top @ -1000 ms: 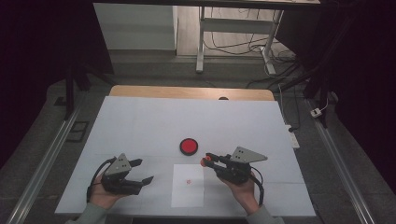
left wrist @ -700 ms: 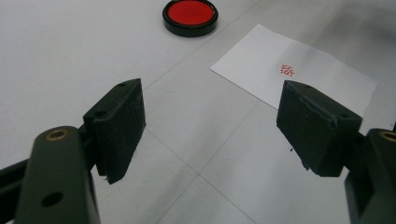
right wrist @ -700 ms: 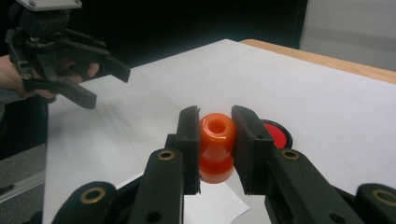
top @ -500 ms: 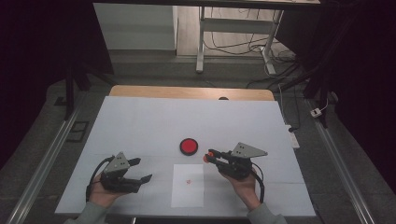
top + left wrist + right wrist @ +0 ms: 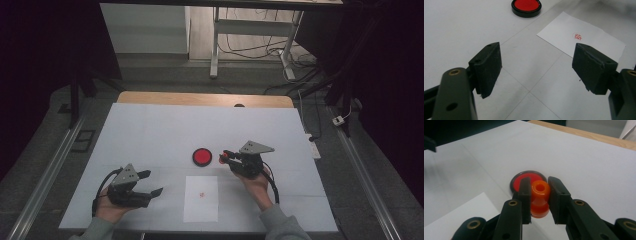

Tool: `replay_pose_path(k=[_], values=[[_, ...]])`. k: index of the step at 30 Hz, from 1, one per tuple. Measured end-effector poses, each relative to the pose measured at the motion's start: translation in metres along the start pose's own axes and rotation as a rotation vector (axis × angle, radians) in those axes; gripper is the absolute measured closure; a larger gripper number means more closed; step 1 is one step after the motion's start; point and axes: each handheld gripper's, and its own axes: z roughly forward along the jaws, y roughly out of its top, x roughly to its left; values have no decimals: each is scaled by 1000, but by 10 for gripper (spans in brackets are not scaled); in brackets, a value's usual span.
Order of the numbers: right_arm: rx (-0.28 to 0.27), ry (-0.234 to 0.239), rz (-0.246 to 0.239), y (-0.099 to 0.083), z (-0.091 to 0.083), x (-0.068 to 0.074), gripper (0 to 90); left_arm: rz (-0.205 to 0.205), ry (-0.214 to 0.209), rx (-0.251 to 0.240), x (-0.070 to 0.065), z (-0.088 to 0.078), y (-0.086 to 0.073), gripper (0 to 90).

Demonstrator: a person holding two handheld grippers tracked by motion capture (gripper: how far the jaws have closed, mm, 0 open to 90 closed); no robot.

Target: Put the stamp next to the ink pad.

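Observation:
My right gripper point(image 5: 539, 188) is shut on an orange stamp point(image 5: 539, 195), a spool-shaped piece with a hole in its top end. It hovers just right of a round red ink pad point(image 5: 202, 156) in a black rim, seen close behind the stamp point(image 5: 223, 157) as the ink pad point(image 5: 525, 178). A white sheet of paper point(image 5: 201, 198) with a small red stamp mark point(image 5: 578, 36) lies near the table's front edge. My left gripper point(image 5: 150, 183) rests at the front left, open with nothing between its jaws, pointing toward the paper point(image 5: 584, 37) and the ink pad point(image 5: 526, 6).
The white table top point(image 5: 150, 130) has a wooden strip along its far edge point(image 5: 200, 99). Beyond it stand a metal frame and cables on the floor point(image 5: 250, 45). Metal rails point(image 5: 50, 165) run along both sides of the table.
My right gripper has carried the orange stamp away from the paper's right side, farther up the table toward the red ink pad. The left gripper has not moved.

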Motion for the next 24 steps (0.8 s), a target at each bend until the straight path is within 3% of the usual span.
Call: replay_pose_path(k=[11,18,24], values=[[60,-25,12,-4,26,-8,728,-4,0,4,1,0,-2,242],[135,-46,-15,-13,31,-6,727,-8,2,7,2,0,-2,241],[155,-44,-23,-18,32,-3,724,-8,3,10,2,0,-2,242]])
